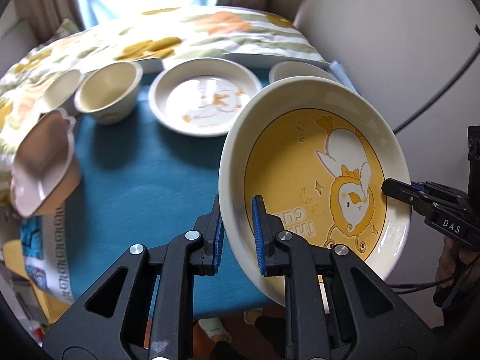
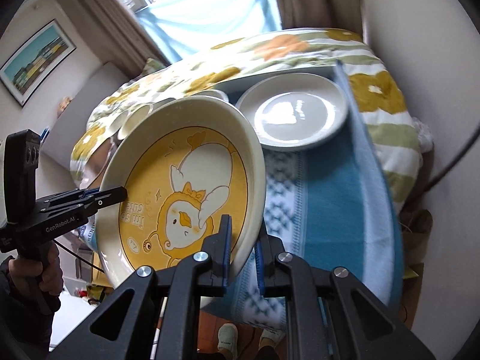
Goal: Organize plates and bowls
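A yellow duck plate (image 1: 315, 174) with a cream rim is held tilted above the blue cloth, gripped on both sides. My left gripper (image 1: 238, 237) is shut on its near-left rim. My right gripper (image 2: 243, 250) is shut on its opposite rim; it shows in the left wrist view (image 1: 399, 190) at the plate's right edge. The plate also fills the right wrist view (image 2: 183, 198), where my left gripper (image 2: 117, 195) clamps its left rim. On the table behind stand a white duck plate (image 1: 207, 100), a cream bowl (image 1: 109, 91) and a plain white plate (image 2: 295, 112).
A pink dish (image 1: 45, 162) sits at the table's left edge. Another cream bowl (image 1: 61, 88) stands at far left, and a bowl rim (image 1: 297, 70) shows behind the held plate. A floral blanket (image 1: 192, 33) lies beyond the blue cloth (image 1: 144, 174). Wall to the right.
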